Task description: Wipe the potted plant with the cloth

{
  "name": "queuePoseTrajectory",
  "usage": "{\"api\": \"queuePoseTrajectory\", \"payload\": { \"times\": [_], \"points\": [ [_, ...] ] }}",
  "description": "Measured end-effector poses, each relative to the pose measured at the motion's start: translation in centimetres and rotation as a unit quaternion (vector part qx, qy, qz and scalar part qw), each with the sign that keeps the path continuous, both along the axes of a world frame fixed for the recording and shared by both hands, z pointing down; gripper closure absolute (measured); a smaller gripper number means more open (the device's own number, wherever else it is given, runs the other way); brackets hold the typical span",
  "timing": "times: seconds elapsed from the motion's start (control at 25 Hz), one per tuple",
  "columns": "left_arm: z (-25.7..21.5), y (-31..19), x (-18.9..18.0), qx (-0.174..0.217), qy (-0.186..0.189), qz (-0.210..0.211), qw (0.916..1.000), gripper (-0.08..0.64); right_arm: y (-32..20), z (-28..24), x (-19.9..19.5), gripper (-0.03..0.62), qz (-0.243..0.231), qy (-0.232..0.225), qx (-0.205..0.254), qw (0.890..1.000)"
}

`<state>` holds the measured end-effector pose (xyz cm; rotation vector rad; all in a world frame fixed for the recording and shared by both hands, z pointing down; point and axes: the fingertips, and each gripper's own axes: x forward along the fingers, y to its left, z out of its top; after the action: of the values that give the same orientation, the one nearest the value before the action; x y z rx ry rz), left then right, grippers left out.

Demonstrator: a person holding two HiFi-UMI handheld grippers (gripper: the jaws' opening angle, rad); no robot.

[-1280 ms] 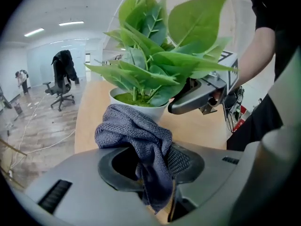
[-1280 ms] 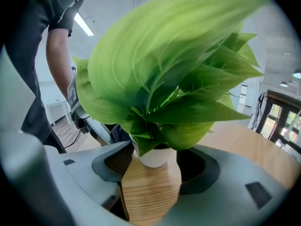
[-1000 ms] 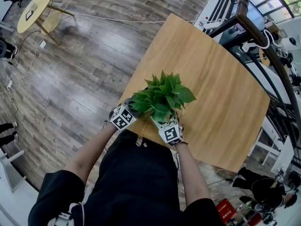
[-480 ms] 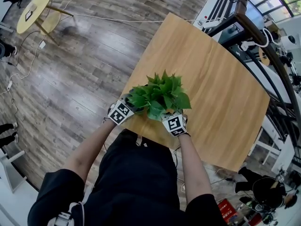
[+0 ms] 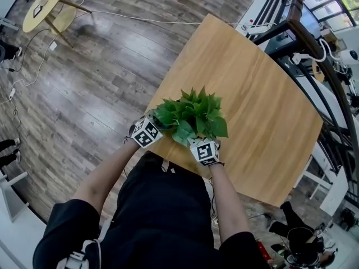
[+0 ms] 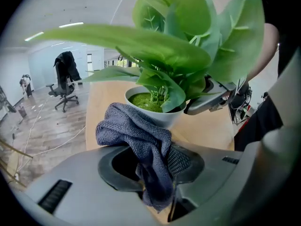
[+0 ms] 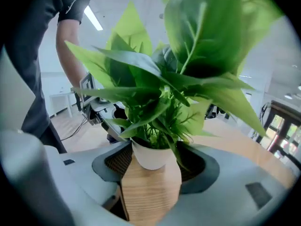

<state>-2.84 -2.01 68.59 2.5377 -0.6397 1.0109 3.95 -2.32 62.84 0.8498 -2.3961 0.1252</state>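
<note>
The potted plant (image 5: pixel 192 115) stands near the table (image 5: pixel 263 111) edge closest to the person, directly ahead of both grippers. The cloth (image 6: pixel 136 135) lies just beside the white pot (image 7: pixel 151 157), below the leaves, so wiping should go forward and up. The left gripper (image 5: pixel 152 129) pinches the grey cloth tightly. The 2 jaws of the right gripper (image 5: pixel 203 145) stand wide, 1 on each side of the pot, and seem to clasp it.

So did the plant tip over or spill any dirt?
No, nothing looks wrong. The white pot stands upright on the table, no soil spilled. The grey cloth is just bunched in the left gripper, up by the pot's rim.
</note>
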Motion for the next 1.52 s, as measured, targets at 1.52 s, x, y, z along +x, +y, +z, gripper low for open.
{"api": "queuePoseTrajectory", "payload": {
  "times": [1.52],
  "points": [
    [-0.6,0.7,1.1,0.003,0.021,-0.001,0.9998,0.397,2.5,0.6,1.0,0.313,0.021,0.001,-0.014,1.000]
  ]
}}
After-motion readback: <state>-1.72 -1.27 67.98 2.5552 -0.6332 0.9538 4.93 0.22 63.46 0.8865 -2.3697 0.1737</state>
